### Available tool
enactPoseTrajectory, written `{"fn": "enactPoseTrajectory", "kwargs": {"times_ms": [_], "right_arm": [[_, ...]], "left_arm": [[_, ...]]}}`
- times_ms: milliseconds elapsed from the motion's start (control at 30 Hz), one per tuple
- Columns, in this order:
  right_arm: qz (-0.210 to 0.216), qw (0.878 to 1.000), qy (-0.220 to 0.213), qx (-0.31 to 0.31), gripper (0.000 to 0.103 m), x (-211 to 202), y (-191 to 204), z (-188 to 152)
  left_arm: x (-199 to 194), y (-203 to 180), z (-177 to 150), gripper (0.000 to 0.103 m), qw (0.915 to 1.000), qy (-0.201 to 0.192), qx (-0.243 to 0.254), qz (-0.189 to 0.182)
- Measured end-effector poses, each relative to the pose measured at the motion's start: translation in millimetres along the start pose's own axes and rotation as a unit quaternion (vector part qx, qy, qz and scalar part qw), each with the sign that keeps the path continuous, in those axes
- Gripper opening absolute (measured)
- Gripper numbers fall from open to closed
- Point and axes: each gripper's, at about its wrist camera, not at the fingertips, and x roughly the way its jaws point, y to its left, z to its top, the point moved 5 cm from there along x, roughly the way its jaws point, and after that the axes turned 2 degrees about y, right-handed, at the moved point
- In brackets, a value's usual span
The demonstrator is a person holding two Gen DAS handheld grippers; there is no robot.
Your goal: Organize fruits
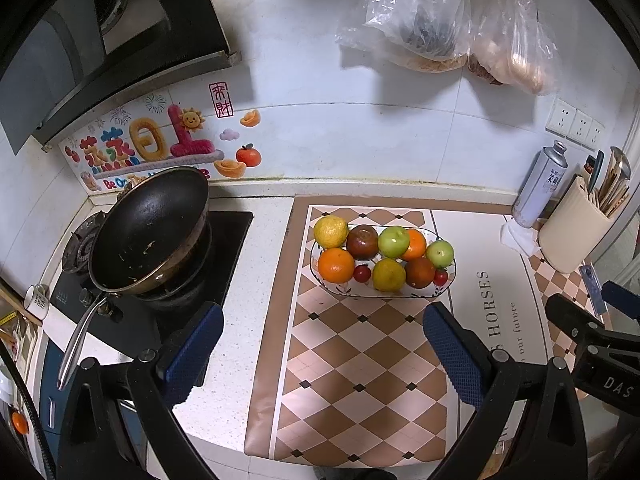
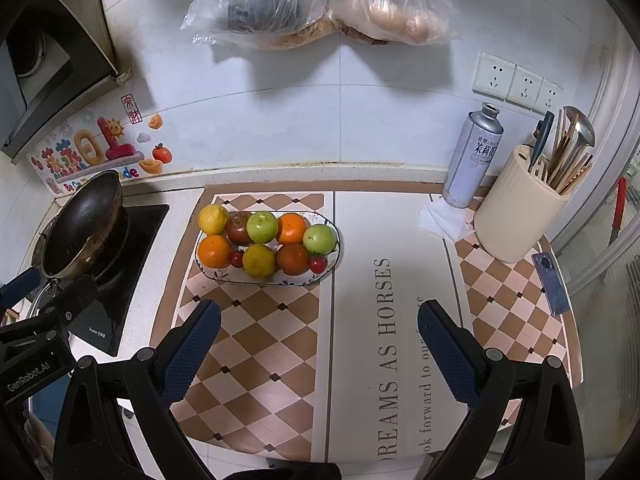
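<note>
- As far as the pictures show, your fruits already lie together on the oval plate [image 2: 335, 256], which stands on the checkered mat [image 2: 256, 328] on the tabletop [image 1: 256, 264], between the wok [image 1: 148, 232] and the utensil holder [image 2: 516, 216].
- On the plate you have a back row with a yellow citrus [image 2: 213, 219], a dark red fruit [image 2: 239, 228], a green apple [image 2: 262, 227], an orange [image 2: 293, 228] and a second green apple [image 2: 319, 239].
- The front row holds more oranges and two small red tomatoes [image 2: 317, 265].
- Your left hand-held gripper [image 1: 320, 344] hangs above the mat with its fingers wide apart and holds nothing.
- Your right hand-held gripper [image 2: 320, 344] is the same: spread, empty, well short of the plate.
- I judge that either the sorting is finished or it has not begun; the pictures alone cannot tell which.
</note>
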Motion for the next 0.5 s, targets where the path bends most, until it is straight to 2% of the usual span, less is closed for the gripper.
{"fn": "enactPoseTrajectory", "kwargs": {"times_ms": [500], "right_arm": [[0.001,1.0,-0.003,-0.001,0.101,-1.6,1.3,1.8]], "left_arm": [[-1.4,-1.7,-1.3,0.102,1.0,0.002,-0.004,0.0]]}}
